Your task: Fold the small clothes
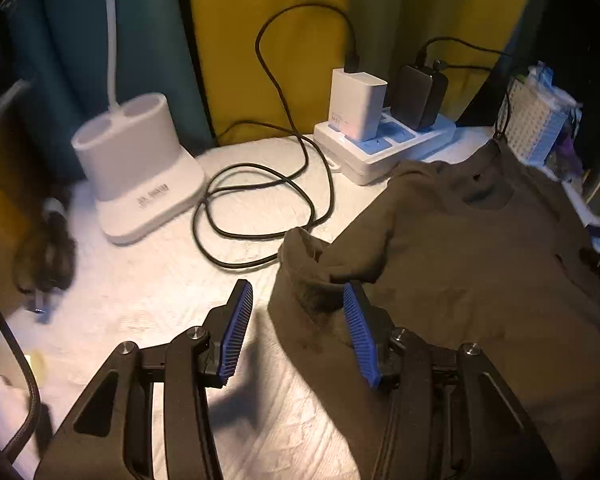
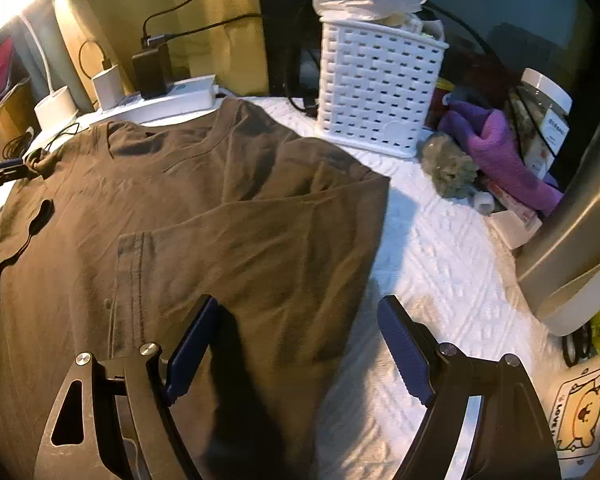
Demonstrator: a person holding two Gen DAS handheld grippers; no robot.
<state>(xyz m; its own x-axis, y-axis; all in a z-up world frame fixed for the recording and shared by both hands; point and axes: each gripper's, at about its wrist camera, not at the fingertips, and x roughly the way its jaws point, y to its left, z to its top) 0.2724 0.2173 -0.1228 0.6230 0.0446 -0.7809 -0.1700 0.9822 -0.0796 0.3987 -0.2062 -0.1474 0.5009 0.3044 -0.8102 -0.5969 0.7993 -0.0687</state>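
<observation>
While it lies spread on the white textured surface, the garment: a dark olive-brown t-shirt, neckline toward the back, one side already folded inward so a sleeve hem with double stitching sits on top of the body
Sleeve on the left side: bunched and standing up in a loose fold, just ahead of the left tool's fingers
Left hand-held gripper: jaws partly apart, blue ribbed pads showing; the right-hand pad sits against the shirt's edge, the other is over bare surface, and the pads do not press on the cloth
Right hand-held gripper: jaws spread wide, holding nothing; its left finger is over the folded shirt, its right finger over the bare surface, with the shirt's side edge running between them
Behind the shirt: a white power strip with a white charger and black adapters plugged in, touching or nearly touching the collar end
Left of the strip: a coiled black cable and a white desk-lamp base
Right of the shirt: a white lattice basket, a purple cloth and a clear jar with a white lid, apart from the shirt
Backdrop: yellow and teal curtains
</observation>
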